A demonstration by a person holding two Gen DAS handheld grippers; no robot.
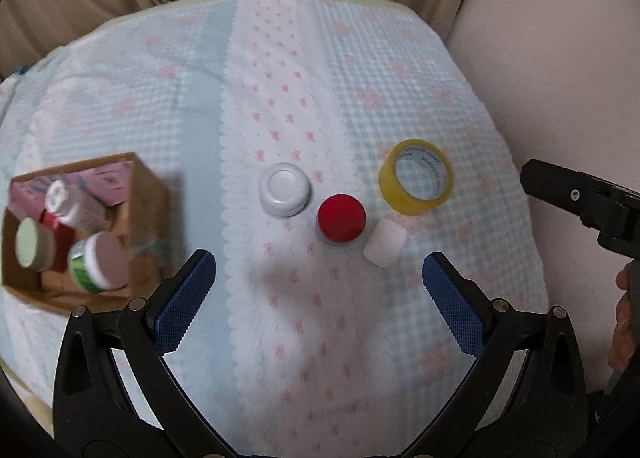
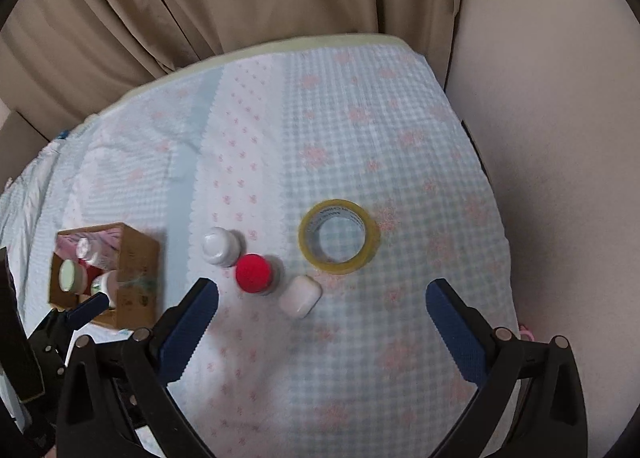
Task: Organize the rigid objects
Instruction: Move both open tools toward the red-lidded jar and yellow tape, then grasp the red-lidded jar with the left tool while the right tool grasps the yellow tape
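- Hovering above the quilted cloth, the left gripper has its blue-padded jaws spread wide with nothing between them; it looks poised to come down on one of the loose items just ahead of it.
- The right gripper is likewise wide open and empty, hanging over the same patch of cloth, so neither tool carries anything at this moment.
- Four things lie loose in a tight cluster: a white-capped jar, a red-capped bottle just beside it, a small white case close by the red cap, and a roll of yellow tape lying flat slightly apart.
- The cardboard box sits to the left and already holds several bottles and jars, some upright and some leaning, so it is probably the collecting place, and the task seems partly done.
- The red-capped bottle stands nearly centred between the left jaws, which suggests it is the likeliest next pick, though its closeness to the jar and the case leaves little room for the pads.
- In the right wrist view the left tool's pad shows in front of the box.
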